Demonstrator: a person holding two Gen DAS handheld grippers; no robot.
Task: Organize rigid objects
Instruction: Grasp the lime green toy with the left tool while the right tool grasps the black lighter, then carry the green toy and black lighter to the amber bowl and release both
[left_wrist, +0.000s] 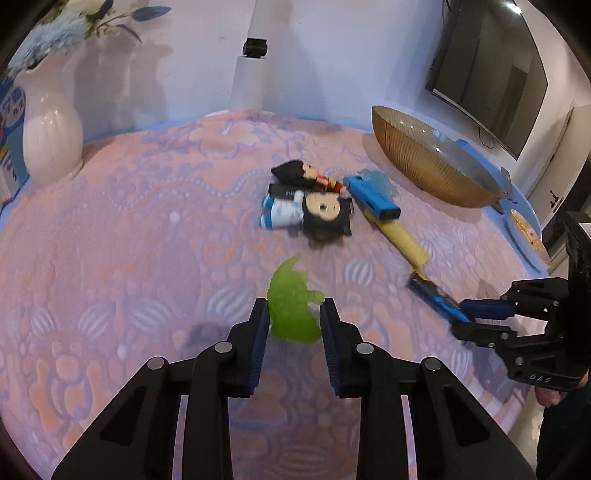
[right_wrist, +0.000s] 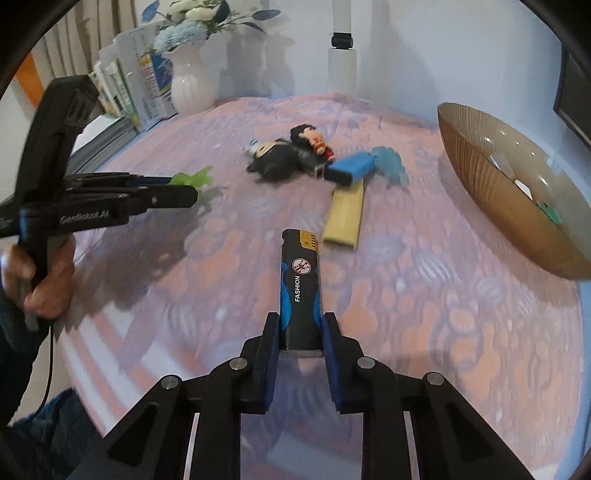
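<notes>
My left gripper (left_wrist: 293, 308) is shut on a translucent green toy (left_wrist: 291, 299), held above the pink patterned cloth; the toy also shows in the right wrist view (right_wrist: 192, 179). My right gripper (right_wrist: 300, 319) is shut on a black and blue lighter (right_wrist: 300, 288), seen from the left wrist as well (left_wrist: 436, 295). In the middle of the table lie two dark-haired figurines (left_wrist: 314, 210), a blue rectangular block (left_wrist: 371, 197), a yellow block (left_wrist: 402, 240) and a pale blue translucent toy (right_wrist: 391, 164).
A large ribbed amber bowl (left_wrist: 424, 162) stands at the right, with a few items inside (right_wrist: 517, 181). A white vase of flowers (left_wrist: 50, 129) stands back left, with booklets (right_wrist: 140, 85) beside it. A white post (left_wrist: 251, 55) rises at the back edge.
</notes>
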